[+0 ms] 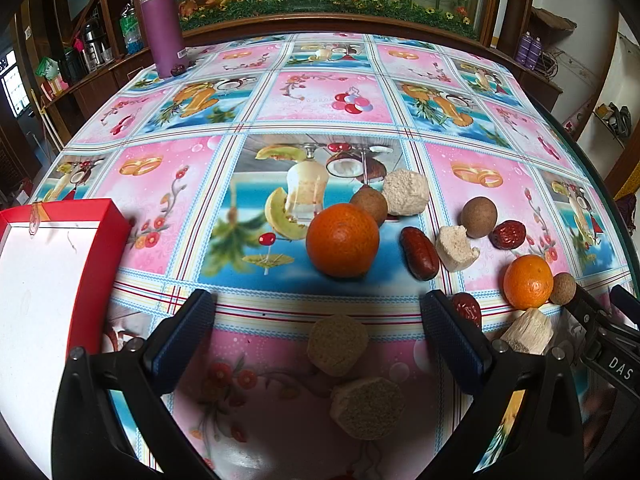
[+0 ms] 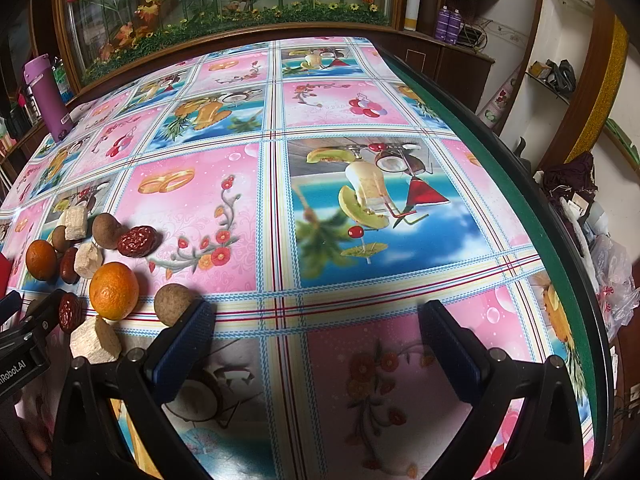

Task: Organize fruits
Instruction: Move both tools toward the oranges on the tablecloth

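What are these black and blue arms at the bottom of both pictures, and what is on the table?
They are two hand-held grippers, each with a camera looking along its fingers. One picture comes from the left gripper, the other from the right gripper; both are open and hold nothing. On the colourful fruit-print tablecloth lie round oranges, wrinkled red dates, brown round longans and pale crumbly blocks. A red box with a white inside waits at the left.

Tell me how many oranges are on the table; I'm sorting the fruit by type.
2. The larger-looking orange sits mid-table ahead of the left tool. The other orange lies further right, beside a small brown round fruit. None seem hidden, though the red box blocks some tabletop.
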Tool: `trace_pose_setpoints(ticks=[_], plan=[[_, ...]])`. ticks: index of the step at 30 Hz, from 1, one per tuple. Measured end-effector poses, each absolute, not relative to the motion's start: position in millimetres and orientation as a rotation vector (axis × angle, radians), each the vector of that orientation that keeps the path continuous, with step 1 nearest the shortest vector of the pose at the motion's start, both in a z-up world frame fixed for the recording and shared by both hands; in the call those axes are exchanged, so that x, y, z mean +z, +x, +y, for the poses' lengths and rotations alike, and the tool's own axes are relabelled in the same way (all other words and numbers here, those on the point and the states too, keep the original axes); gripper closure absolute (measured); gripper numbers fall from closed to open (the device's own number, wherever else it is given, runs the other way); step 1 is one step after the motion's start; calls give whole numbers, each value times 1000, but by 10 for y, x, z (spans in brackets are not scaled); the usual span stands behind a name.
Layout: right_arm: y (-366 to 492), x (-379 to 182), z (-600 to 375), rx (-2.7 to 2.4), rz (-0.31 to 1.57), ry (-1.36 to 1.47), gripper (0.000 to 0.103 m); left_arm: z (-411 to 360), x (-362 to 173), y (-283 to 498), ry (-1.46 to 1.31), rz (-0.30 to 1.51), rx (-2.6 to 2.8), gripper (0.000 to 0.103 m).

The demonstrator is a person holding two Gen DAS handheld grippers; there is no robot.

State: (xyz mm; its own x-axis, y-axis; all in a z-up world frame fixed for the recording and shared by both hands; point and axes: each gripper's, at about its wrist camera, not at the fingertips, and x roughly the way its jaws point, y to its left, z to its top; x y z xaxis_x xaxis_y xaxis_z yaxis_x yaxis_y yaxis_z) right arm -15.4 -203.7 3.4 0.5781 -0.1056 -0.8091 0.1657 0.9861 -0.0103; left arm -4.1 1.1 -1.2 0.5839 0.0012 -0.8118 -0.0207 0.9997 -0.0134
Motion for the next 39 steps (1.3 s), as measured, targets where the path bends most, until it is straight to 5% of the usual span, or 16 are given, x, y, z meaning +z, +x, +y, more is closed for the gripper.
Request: trace_pose_setpoints(ticks=[5, 15, 39], plan=[[-215, 102, -2005, -77, 949, 89, 1, 55, 15, -101, -16, 972, 31, 0], [-928, 783, -1784, 20, 648, 90, 1, 151, 738, -719, 23, 718, 54, 0], [-1094, 852, -1440, 96, 644, 13, 1, 386, 824, -996, -20, 708, 65, 0]])
